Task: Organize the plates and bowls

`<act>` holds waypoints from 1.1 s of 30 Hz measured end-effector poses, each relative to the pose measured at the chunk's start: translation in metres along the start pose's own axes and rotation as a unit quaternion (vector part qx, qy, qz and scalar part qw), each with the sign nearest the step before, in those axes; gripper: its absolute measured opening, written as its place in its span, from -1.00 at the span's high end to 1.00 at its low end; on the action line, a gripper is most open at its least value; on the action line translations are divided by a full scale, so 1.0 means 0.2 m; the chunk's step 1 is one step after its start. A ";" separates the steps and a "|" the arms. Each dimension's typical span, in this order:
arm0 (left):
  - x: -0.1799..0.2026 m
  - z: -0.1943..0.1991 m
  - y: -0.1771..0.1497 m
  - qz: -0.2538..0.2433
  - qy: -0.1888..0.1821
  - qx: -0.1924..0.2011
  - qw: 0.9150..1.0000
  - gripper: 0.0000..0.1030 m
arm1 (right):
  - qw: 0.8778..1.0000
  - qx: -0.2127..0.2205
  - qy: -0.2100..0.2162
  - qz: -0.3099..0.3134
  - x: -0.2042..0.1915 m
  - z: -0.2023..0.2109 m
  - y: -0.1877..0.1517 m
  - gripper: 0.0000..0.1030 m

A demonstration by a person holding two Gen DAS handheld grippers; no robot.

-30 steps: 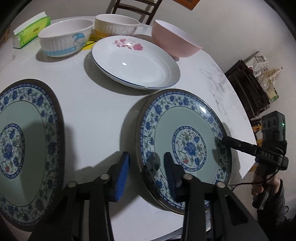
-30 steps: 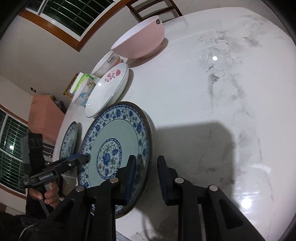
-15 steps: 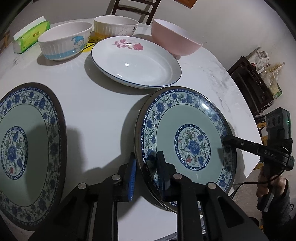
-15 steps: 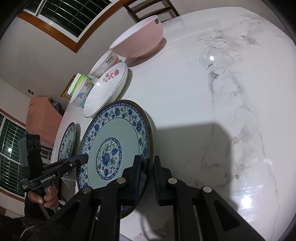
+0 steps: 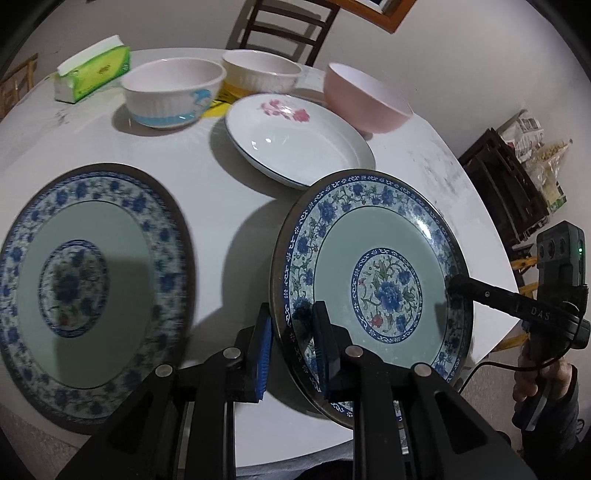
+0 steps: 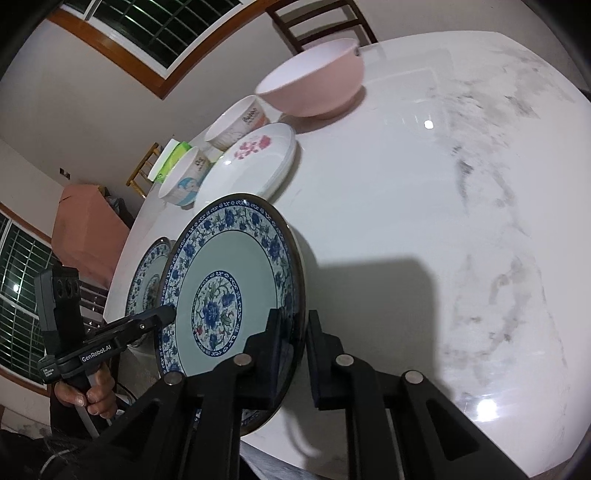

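Observation:
A blue floral plate (image 5: 376, 288) (image 6: 229, 295) hangs tilted just above the white table (image 5: 229, 206), held from both sides. My left gripper (image 5: 291, 347) is shut on its near left rim. Opposite it, my right gripper (image 6: 293, 350) is shut on the other rim. Each wrist view also catches the other gripper: the right gripper (image 5: 456, 290) and the left gripper (image 6: 168, 314) pinch the plate's edge. A matching blue floral plate (image 5: 85, 273) (image 6: 147, 280) lies flat to the left. Beyond sit a white plate with pink flowers (image 5: 299, 140) (image 6: 255, 162), a pink bowl (image 5: 365, 99), and two white bowls (image 5: 173, 96) (image 5: 262, 74).
A green tissue pack (image 5: 92, 68) lies at the far left of the table. A wooden chair (image 5: 284, 26) stands behind the table. Dark crates (image 5: 506, 184) sit on the floor to the right. The table's marbled right half (image 6: 443, 206) is bare.
Both grippers closed on the right blue floral plate's opposite rims. The plate then rose off the table and now hangs tilted between them.

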State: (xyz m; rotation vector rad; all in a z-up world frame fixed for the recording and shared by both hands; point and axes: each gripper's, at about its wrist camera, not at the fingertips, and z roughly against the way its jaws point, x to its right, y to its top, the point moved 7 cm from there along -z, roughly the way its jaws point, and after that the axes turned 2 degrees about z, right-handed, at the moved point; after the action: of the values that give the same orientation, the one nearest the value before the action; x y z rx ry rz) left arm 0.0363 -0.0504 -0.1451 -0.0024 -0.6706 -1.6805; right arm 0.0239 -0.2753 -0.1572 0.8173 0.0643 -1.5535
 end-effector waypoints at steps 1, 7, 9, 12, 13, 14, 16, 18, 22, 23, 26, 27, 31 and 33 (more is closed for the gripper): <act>-0.02 0.02 0.01 0.003 0.003 0.004 1.000 0.66 | 1.000 -0.001 0.002 0.003 -0.03 -0.01 0.01 0.74; -0.19 0.16 0.06 0.026 0.027 0.032 0.999 0.66 | 0.999 -0.010 0.018 0.032 -0.25 -0.13 0.07 0.74; -0.27 0.22 0.07 0.037 0.036 0.041 0.998 0.66 | 0.999 -0.016 0.027 0.042 -0.33 -0.18 0.09 0.74; -0.40 0.31 0.08 0.053 0.052 0.055 0.996 0.66 | 0.997 -0.028 0.037 0.059 -0.47 -0.27 0.11 0.74; -0.44 0.33 0.08 0.058 0.058 0.058 0.995 0.66 | 0.997 -0.031 0.041 0.063 -0.51 -0.30 0.12 0.74; -0.49 0.36 0.08 0.064 0.064 0.062 0.994 0.66 | 0.996 -0.035 0.045 0.069 -0.55 -0.33 0.12 0.74; -0.58 0.41 0.08 0.075 0.075 0.068 0.992 0.66 | 0.995 -0.044 0.050 0.076 -0.64 -0.39 0.12 0.74; -0.67 0.46 0.07 0.083 0.087 0.073 0.990 0.66 | 0.994 -0.053 0.055 0.081 -0.72 -0.46 0.13 0.74; -0.81 0.49 0.07 0.101 0.103 0.076 0.987 0.65 | 0.992 -0.069 0.058 0.086 -0.81 -0.56 0.12 0.74; -0.83 0.50 0.06 0.104 0.106 0.076 0.986 0.65 | 0.992 -0.074 0.058 0.086 -0.83 -0.58 0.12 0.74; -0.91 0.49 0.06 0.117 0.112 0.073 0.984 0.65 | 0.991 -0.087 0.057 0.086 -0.87 -0.65 0.10 0.73; -0.93 0.49 0.06 0.120 0.114 0.073 0.983 0.65 | 0.991 -0.090 0.055 0.087 -0.88 -0.66 0.09 0.73; -0.98 0.47 0.06 0.130 0.113 0.068 0.983 0.65 | 0.990 -0.093 0.047 0.091 -0.90 -0.68 0.08 0.73; -1.00 0.46 0.06 0.133 0.112 0.067 0.983 0.65 | 0.990 -0.094 0.041 0.094 -0.90 -0.69 0.08 0.70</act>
State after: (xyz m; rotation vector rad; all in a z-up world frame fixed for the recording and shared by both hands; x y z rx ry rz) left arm 0.0620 0.1688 -0.1361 0.1829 -0.5851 -1.3523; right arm 0.0887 -0.0560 -0.1586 0.7173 0.1861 -1.3151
